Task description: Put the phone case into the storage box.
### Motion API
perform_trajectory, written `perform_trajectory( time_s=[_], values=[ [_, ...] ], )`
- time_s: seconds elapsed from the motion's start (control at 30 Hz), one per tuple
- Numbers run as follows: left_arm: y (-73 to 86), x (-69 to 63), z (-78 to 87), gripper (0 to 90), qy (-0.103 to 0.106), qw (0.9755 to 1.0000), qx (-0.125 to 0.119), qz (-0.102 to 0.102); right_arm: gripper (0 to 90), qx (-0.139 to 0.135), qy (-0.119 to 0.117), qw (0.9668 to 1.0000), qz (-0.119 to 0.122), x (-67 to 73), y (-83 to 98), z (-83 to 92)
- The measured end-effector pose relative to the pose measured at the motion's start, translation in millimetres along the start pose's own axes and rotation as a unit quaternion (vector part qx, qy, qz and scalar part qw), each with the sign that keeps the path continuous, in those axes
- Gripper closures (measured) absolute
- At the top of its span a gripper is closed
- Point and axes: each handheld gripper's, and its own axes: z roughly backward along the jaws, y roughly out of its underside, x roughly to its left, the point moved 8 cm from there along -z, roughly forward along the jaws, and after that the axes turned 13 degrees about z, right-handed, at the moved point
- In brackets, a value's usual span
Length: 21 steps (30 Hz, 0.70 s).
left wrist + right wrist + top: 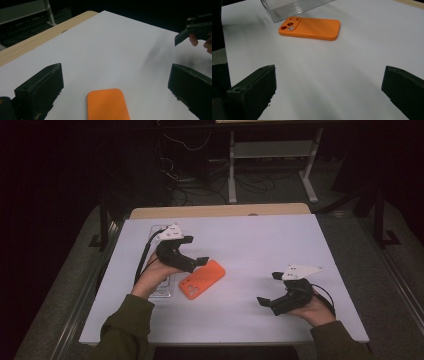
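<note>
My left gripper (192, 262) hovers just over the near end of the orange phone case (202, 279), jaws spread wide and empty; the case lies flat on the tabletop (260, 240) beside a clear tray (162, 287). My right gripper (270, 292) waits well apart, equally wide and empty. The case is thin — closing too high could skid it away, or knock the tray.

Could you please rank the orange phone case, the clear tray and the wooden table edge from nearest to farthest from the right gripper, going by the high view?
From the right gripper:
1. Orange phone case, lying flat to its left, mid-table.
2. Clear tray, beyond the case, under the left hand.
3. Wooden table edge, along the far side of the white surface.
</note>
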Motion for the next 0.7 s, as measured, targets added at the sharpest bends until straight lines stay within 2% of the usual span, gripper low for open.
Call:
perform_trajectory(
  time_s=[0.2, 0.43, 0.7],
  values=[
    [3.4, 3.3, -0.9, 0.0, -0.012, 0.9998, 0.015, -0.006, 0.0, -0.001, 0.0, 1.0, -0.001, -0.2, -0.1, 0.0],
    [9.2, 2.8, -4.1, 0.0, -0.019, 0.9991, 0.038, -0.002, 0.0, -0.001, 0.0, 1.0, -0.001, -0.9, -0.1, 0.0],
    [15.0, 5.4, -5.4, 0.0, -0.036, 0.9973, 0.063, -0.012, 0.0, -0.001, 0.001, 1.0, -0.001, -0.8, 0.0, -0.6]
  ],
)
